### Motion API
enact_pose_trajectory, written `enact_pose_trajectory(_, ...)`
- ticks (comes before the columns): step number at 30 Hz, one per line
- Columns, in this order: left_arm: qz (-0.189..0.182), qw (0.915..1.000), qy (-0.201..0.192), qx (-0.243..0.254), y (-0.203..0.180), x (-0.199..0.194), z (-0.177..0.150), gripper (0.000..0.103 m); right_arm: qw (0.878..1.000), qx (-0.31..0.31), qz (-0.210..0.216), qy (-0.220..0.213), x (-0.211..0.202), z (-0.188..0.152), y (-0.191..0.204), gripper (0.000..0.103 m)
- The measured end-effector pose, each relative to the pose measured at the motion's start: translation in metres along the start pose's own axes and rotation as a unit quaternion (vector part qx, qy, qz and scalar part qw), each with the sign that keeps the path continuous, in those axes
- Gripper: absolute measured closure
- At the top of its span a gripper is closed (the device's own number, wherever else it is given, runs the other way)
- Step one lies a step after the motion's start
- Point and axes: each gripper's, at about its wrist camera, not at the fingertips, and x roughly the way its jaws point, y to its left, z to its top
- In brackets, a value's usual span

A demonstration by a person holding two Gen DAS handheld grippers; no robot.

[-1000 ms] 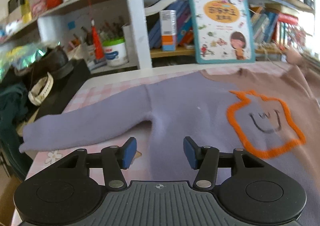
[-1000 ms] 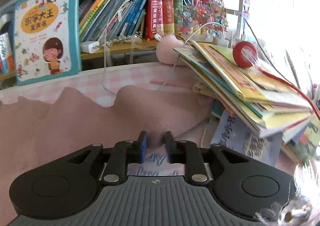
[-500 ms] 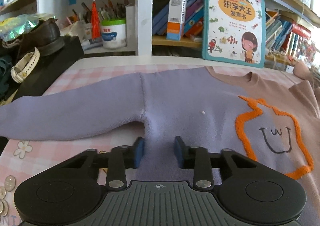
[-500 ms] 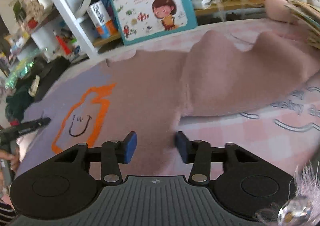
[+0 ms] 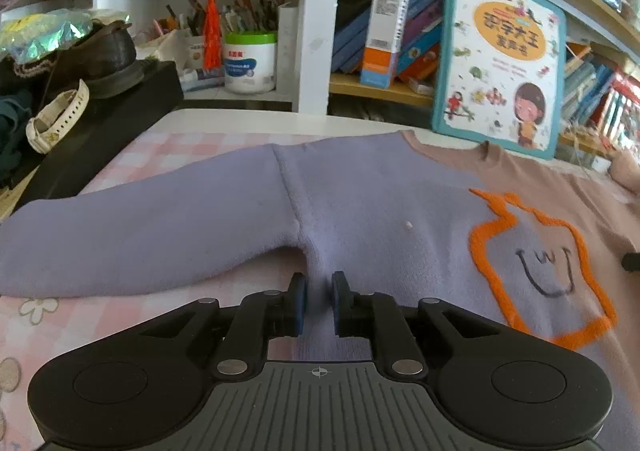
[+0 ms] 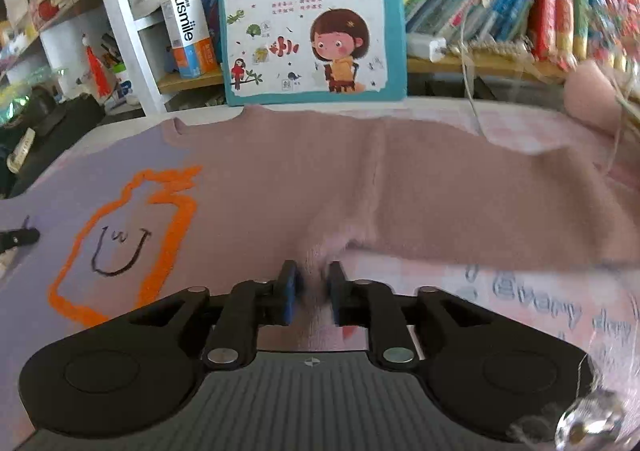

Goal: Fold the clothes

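A two-tone sweater lies flat on the table, its lilac half [image 5: 380, 211] to the left and its pink half [image 6: 300, 179] to the right. An orange outlined smiley [image 5: 540, 263] marks the chest. My left gripper [image 5: 319, 301] sits at the armpit below the lilac sleeve [image 5: 140, 235]. Its jaws are opening, and bunched fabric is pressed between the pads. My right gripper [image 6: 312, 291] sits at the armpit below the pink sleeve [image 6: 500, 203]. Its jaws are opening too, with a ridge of pink fabric pinched between them.
A teal picture book [image 5: 500, 63] leans on the shelf behind the collar. To the left stands a black box [image 5: 100, 119] bearing a shoe and a watch, next to a white tub [image 5: 250, 63]. Far right are a pink plush [image 6: 592, 95] and a cable [image 6: 472, 91]. A pink checked cloth [image 5: 80, 323] covers the table.
The left gripper came in from wide open and narrowed onto the fabric at the lilac armpit. The right gripper swung left from the book stack to the pink armpit and narrowed on fabric.
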Motion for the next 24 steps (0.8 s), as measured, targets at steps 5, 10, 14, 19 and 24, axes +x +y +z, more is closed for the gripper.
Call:
enact_pose_trajectory(5,-0.016,0.9994,-0.003,0.03,-0.009,-0.033,-0.024,0.067,0.999,0.023,0.038,0.011,-0.045,-0.034,-0.008,0.06)
enact_pose_trajectory(10,-0.056,0.9983,-0.001,-0.018,-0.006,-0.049,-0.036,0.079,0.998,0.027,0.06,0.012,-0.068,-0.057,0.004,0.078)
enact_pose_trajectory(14,-0.092,0.9947,0.003,-0.046,-0.013,-0.045,-0.039,0.096,0.999,0.01,0.04,-0.004,-0.064,-0.053,0.01,0.093)
enact_pose_trajectory(19,-0.089,0.9951,0.004,-0.042,-0.016,-0.048,-0.039,0.097,1.0,-0.002,0.007,-0.026,-0.062,-0.05,0.014,0.093)
enact_pose_trajectory(24,-0.087,0.9959,0.009,-0.021,-0.02,-0.065,-0.051,0.084,0.998,0.047,0.03,-0.024,-0.077,-0.063,0.001,0.076)
